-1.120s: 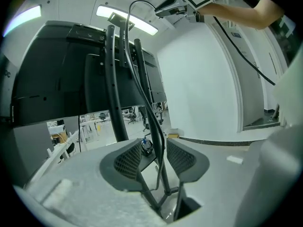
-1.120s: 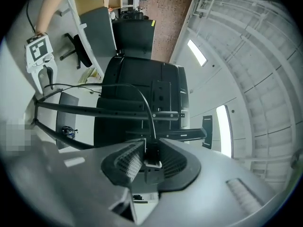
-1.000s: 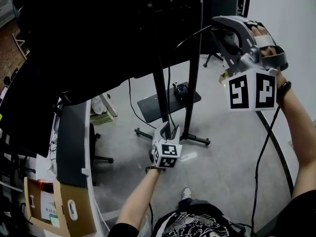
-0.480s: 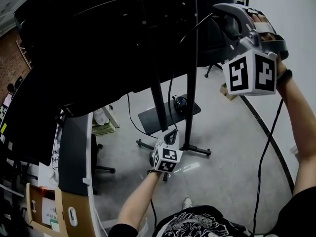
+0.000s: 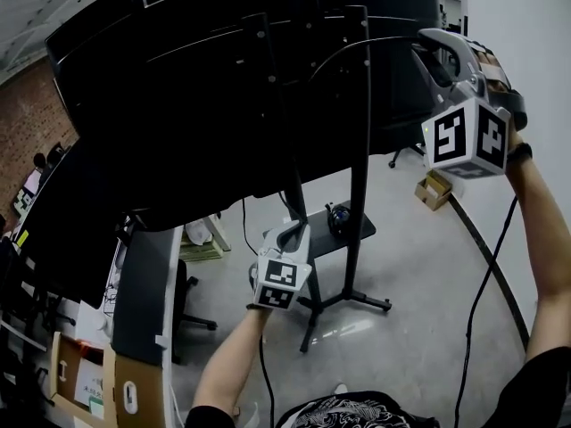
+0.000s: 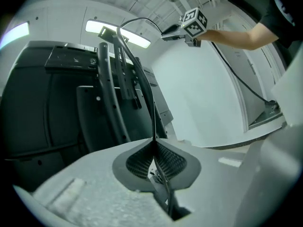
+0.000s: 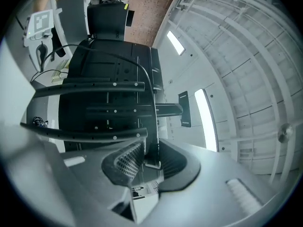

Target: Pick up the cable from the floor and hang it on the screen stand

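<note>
Well, the cable is up off the floor and strung between both grippers. The left gripper, held low and near in front of the screen stand, has just been closing its jaws and pinches the thin black line tight between its pads. The right gripper, raised high at the right by the top of the stand, is clamped on the cable's plug end. Between them the cable arches across the dark back of the screen; whether it touches the stand I cannot tell.
</note>
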Demonstrator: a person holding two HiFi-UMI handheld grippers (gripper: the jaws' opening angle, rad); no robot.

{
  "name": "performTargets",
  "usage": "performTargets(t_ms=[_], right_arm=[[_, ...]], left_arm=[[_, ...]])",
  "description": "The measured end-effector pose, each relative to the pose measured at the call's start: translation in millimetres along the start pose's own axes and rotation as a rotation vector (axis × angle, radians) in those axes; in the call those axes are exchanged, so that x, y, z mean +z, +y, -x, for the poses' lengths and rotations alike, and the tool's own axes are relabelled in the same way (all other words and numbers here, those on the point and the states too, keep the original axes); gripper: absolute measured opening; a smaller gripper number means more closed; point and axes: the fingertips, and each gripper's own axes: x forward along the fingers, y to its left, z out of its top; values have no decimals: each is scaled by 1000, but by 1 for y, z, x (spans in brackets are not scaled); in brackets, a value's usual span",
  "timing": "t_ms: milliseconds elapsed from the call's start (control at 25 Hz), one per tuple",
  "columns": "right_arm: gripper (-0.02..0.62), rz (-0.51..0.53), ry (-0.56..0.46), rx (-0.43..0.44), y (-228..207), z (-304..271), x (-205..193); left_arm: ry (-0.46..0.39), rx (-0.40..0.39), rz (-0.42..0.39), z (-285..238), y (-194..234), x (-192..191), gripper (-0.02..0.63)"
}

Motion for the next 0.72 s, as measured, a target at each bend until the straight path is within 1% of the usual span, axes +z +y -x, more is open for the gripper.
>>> performTargets(t_ms=[120, 200, 280, 480, 560, 640, 720], right_arm=[[91, -32, -2, -8, -3, -11, -9], [91, -50, 2, -10, -3, -20, -16], [91, -60, 6, -7, 0, -31, -22], [91, -94, 6, 21, 10, -65, -33], [92, -108, 12, 42, 17, -80, -36], [92, -119, 22, 43, 21, -95, -40], [92, -124, 29, 46, 25, -108, -43]], left_arm=[[-32, 35, 7, 7, 33, 38, 17], [-33, 42, 17, 12, 53, 64, 17], [-17, 46, 19, 16, 71, 88, 17], [23, 71, -11, 22, 112, 145, 18], [50, 75, 3, 20, 129, 162, 18], [81, 75, 25, 17, 143, 176, 18], [109, 79, 26, 13, 156, 190, 18]])
